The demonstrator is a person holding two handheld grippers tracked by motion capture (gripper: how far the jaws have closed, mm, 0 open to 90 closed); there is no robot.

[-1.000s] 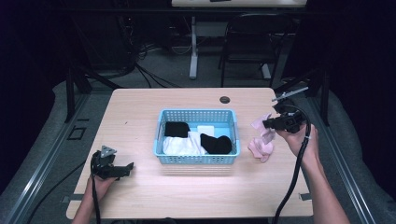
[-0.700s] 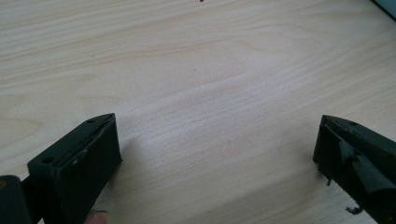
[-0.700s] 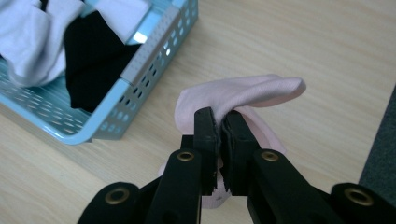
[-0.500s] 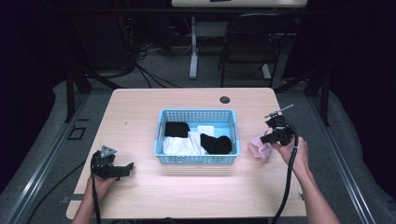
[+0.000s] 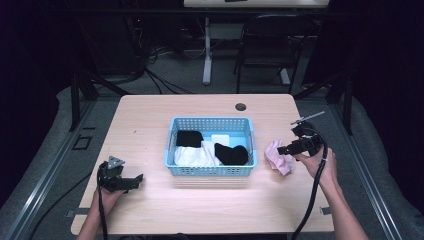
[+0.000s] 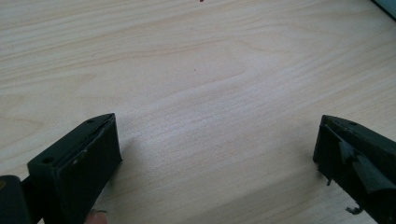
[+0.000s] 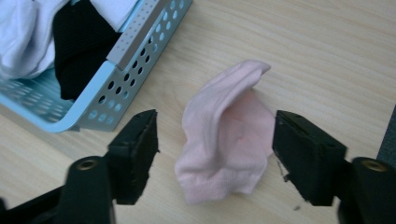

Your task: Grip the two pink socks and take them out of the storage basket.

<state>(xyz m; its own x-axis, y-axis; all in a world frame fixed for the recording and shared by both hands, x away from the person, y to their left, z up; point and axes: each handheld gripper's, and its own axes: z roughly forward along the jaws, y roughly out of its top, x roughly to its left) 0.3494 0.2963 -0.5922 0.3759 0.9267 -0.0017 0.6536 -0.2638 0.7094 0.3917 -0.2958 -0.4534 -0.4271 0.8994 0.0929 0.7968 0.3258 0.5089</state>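
A pink sock [image 5: 277,156] [image 7: 226,135] lies crumpled on the wooden table just right of a light-blue basket [image 5: 212,171] [image 7: 121,70]. My right gripper [image 5: 285,150] [image 7: 215,154] hovers over the sock, open, one jaw on each side of it, not touching. The basket holds black socks [image 5: 231,153] and white ones [image 5: 192,156]. My left gripper [image 5: 131,181] [image 6: 217,154] rests low at the table's front left, open, with bare wood between its jaws.
The table [image 5: 150,125] has a round cable hole [image 5: 240,106] at its back edge. A chair and desk legs stand on the floor beyond. A cable trails from each gripper toward the front edge.
The right gripper came down from the air, set the pink sock on the table beside the basket and opened off it. The left gripper stayed put.
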